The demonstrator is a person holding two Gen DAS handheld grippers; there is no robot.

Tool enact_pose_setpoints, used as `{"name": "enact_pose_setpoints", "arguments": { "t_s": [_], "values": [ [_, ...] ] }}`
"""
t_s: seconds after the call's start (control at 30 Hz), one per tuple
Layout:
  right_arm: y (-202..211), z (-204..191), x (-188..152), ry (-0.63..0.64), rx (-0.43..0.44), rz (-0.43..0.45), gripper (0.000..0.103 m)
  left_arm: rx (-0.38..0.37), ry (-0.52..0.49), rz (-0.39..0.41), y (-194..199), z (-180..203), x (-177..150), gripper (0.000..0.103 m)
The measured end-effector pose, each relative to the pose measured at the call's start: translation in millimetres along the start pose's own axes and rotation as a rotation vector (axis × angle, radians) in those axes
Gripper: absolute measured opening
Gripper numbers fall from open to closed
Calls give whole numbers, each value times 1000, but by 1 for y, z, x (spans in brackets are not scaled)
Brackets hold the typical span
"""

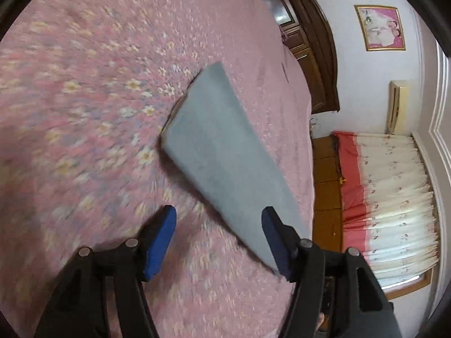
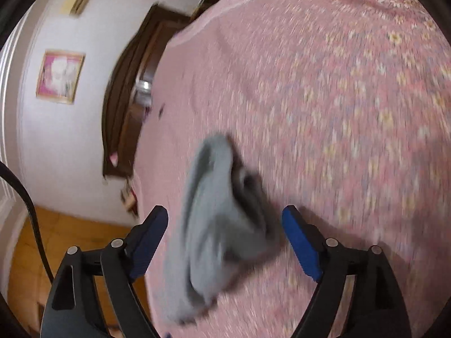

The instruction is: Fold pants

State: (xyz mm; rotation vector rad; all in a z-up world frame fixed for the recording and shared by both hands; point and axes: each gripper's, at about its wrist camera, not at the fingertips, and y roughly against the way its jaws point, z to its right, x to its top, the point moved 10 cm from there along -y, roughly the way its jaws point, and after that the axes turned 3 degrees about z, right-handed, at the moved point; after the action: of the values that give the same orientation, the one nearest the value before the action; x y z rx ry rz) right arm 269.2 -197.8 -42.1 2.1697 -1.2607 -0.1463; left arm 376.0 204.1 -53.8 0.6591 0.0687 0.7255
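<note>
Both your left gripper (image 1: 218,238) and right gripper (image 2: 225,236) have fingers spread, pinching nothing. The grey pants (image 1: 222,152) lie folded on the bed (image 1: 84,98); a careless withdrawal may snag and unfold them.

Home bedroom: bed (image 1: 84,84), curtains (image 1: 394,197).

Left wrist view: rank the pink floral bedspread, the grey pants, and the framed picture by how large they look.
1. Pink floral bedspread, largest by far.
2. Grey pants, though nearness to the camera enlarges them.
3. Framed picture, smallest, far off on the wall.
</note>
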Motion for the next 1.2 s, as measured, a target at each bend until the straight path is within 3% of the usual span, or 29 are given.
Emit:
{"name": "enact_pose_setpoints", "arguments": {
  "t_s": [0.07,0.17,0.27,0.33,0.5,0.6,0.67,0.73,0.77,0.83,0.97,1.07,1.13,1.2],
  "values": [
    [-12,8,-15,35,-76,-35,85,26,38,72,-14,-10,22,58],
    [-28,5,-21,196,-156,-34,85,-22,90,114,-30,-12,53,58],
    [-37,-8,-21,418,-184,-7,85,-41,67,127,-33,-13,64,50],
    [-40,-10,-23,463,-155,7,85,-18,48,136,-33,-17,66,42],
    [-40,4,-3,286,31,86,84,7,42,190,-34,-15,62,41],
    [-36,9,1,266,46,97,77,18,91,213,-29,-17,44,43],
    [-33,14,2,254,52,97,71,-32,124,205,-24,-15,31,47],
    [-22,30,4,224,49,94,47,-68,133,208,-24,-16,29,46],
    [-21,36,4,202,49,89,40,-81,146,209,-25,-17,32,43],
    [-17,42,6,197,56,87,32,-58,170,191,-31,-28,36,8],
    [-14,44,10,194,53,77,28,-15,139,157,-34,-31,44,5],
    [-4,30,14,183,92,51,26,-26,79,234,-9,-12,52,5],
    [10,12,20,243,95,50,26,1,-14,304,14,5,44,5],
    [27,-3,18,280,99,67,26,17,-41,333,33,12,30,5]
  ]
}}
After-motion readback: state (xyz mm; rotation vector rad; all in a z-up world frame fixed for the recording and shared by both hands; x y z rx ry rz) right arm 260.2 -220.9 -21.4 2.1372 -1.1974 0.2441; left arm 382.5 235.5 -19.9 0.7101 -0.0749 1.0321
